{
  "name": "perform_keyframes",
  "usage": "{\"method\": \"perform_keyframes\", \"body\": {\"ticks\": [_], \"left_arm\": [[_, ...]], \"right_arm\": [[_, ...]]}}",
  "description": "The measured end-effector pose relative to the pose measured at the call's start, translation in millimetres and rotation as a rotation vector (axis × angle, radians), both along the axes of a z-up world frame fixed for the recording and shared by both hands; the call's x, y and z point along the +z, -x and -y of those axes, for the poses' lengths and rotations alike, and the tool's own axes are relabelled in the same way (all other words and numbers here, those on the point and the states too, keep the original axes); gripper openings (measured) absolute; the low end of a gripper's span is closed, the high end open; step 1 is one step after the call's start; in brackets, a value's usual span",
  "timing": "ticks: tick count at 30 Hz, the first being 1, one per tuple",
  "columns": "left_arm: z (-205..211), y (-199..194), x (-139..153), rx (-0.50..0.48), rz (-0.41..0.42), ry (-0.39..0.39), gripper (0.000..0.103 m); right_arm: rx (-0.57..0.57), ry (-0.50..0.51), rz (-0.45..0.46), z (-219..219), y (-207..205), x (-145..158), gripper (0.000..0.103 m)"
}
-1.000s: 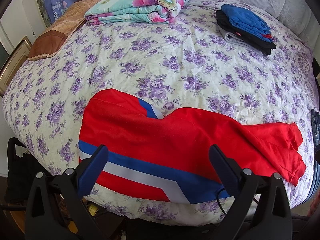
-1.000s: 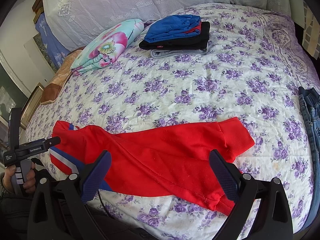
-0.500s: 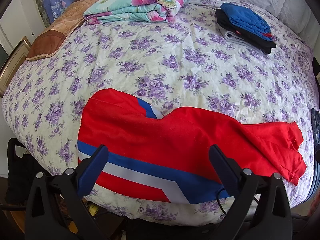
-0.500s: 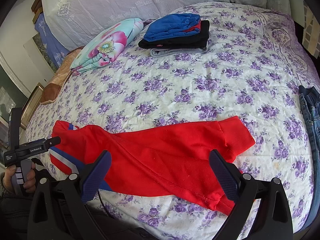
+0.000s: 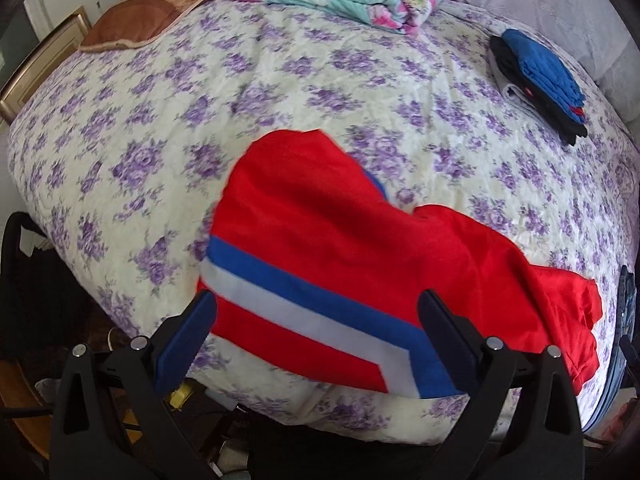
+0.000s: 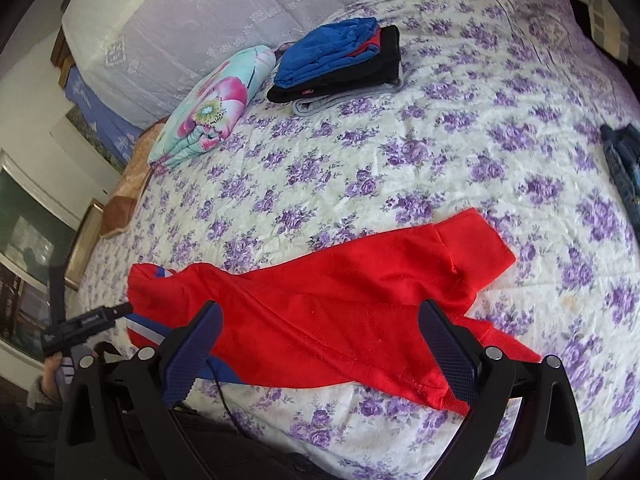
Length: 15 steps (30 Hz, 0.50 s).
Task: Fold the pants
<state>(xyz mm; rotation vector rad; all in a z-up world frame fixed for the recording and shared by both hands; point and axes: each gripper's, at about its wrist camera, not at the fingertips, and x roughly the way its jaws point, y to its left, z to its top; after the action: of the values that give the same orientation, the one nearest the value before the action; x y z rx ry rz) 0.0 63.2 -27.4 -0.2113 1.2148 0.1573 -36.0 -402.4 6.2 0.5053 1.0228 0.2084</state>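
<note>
I have the bed [image 6: 460,128], under its purple-flowered quilt, filling nearly the whole frame in both views. The red pants [image 6: 340,308] lie across the lower middle of the right wrist view, already doubled leg over leg, the waist with its blue and white stripe at lower left and the cuffs [image 6: 472,252] at centre right. In the left wrist view the pants [image 5: 340,240] fill the lower centre, the stripe [image 5: 304,312] running between my fingers.

At the upper left of the right view sits a folded floral blanket [image 6: 208,108]; beside it, upper centre, a stack of folded clothes [image 6: 340,64]. Jeans [image 6: 624,156] peek in at the right edge.

My left claw [image 5: 316,340] is spread wide and holds nothing, poised near the waist end. My right claw [image 6: 320,348] is likewise wide open and empty, over the middle of the legs.

My worry: the waist overhangs the near edge of the bed, so a shallow pinch could catch only the top layer and the legs would slide apart, or the whole garment could slip to the floor.
</note>
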Motion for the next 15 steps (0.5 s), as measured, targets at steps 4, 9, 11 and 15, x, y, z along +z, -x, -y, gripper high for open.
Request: {"method": "perform_keyframes", "body": {"ticks": [4, 9, 11, 15], "left_arm": [[-29.3, 13.8, -10.0, 0.078, -0.037, 0.054, 0.098], [-44.3, 27.4, -26.2, 0.125, -0.090, 0.074, 0.098], [-44.7, 27.9, -32.4, 0.137, -0.117, 0.105, 0.098], [-41.2, 26.3, -40.0, 0.142, -0.139, 0.159, 0.098]], "right_arm": [[-0.030, -0.083, -0.068, 26.1, 22.3, -20.5, 0.098], [-0.052, -0.194, -0.170, 33.1, 54.2, -57.9, 0.098], [-0.074, -0.256, -0.209, 32.6, 59.6, -75.3, 0.095], [-0.157, -0.345, -0.225, 44.8, 60.5, -104.6, 0.085]]}}
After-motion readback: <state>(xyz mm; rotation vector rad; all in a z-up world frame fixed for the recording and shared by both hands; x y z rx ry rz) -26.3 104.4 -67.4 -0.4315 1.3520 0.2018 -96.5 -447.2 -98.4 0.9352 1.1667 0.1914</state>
